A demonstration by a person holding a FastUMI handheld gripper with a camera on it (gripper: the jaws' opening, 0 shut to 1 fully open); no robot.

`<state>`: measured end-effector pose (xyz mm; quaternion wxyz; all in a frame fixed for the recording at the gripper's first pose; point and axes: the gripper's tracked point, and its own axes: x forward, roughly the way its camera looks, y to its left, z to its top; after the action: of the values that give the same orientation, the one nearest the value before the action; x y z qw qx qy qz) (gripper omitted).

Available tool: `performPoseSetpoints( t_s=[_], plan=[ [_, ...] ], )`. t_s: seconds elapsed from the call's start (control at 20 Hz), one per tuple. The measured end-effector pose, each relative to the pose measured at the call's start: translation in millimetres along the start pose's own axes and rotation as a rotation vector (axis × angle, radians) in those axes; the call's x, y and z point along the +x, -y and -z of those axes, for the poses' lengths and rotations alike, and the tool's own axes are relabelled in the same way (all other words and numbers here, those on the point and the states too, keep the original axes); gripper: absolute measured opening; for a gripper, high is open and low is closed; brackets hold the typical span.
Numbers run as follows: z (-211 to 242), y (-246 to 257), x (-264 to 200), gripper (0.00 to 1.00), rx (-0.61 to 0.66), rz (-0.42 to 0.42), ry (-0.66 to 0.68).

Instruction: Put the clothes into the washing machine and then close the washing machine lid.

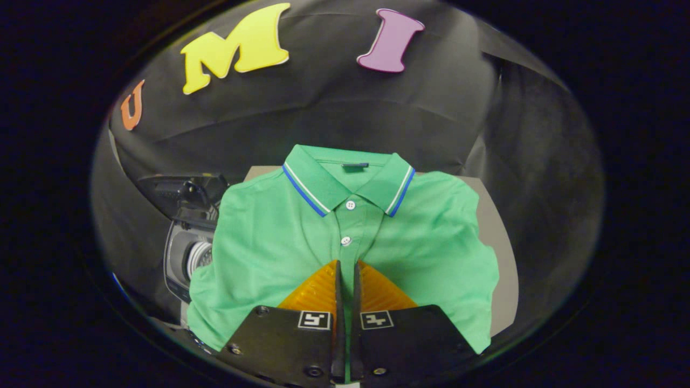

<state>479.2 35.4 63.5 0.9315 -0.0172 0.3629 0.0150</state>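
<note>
A folded green polo shirt with a blue-and-white striped collar and white buttons lies spread just ahead of and under my fingers. My gripper is shut on the shirt at its button placket, with a thin strip of green cloth pinched between the two fingers. The shirt's left edge overlaps a small grey washing machine, which stands left of the fingers. Its dark lid is raised and the drum opening shows beside the shirt's sleeve.
A grey table top shows behind and to the right of the shirt. Black cloth walls close the booth behind the table and on both sides.
</note>
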Motion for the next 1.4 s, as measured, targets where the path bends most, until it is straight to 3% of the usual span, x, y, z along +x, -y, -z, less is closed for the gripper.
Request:
performPoseSetpoints(
  t_s=[0.3,0.6,1.0,1.4],
  plan=[
    [-6.9,-7.3,-18.4,0.04,0.11,-0.109,0.131],
    [-34.9,-30.6,-78.2,0.04,0.21,-0.248,0.335],
    [-81.1,-93.0,-188.5,0.04,0.182,-0.385,0.578],
    [-121.2,-200.2,-288.4,0.04,0.074,-0.531,0.766]
  ],
)
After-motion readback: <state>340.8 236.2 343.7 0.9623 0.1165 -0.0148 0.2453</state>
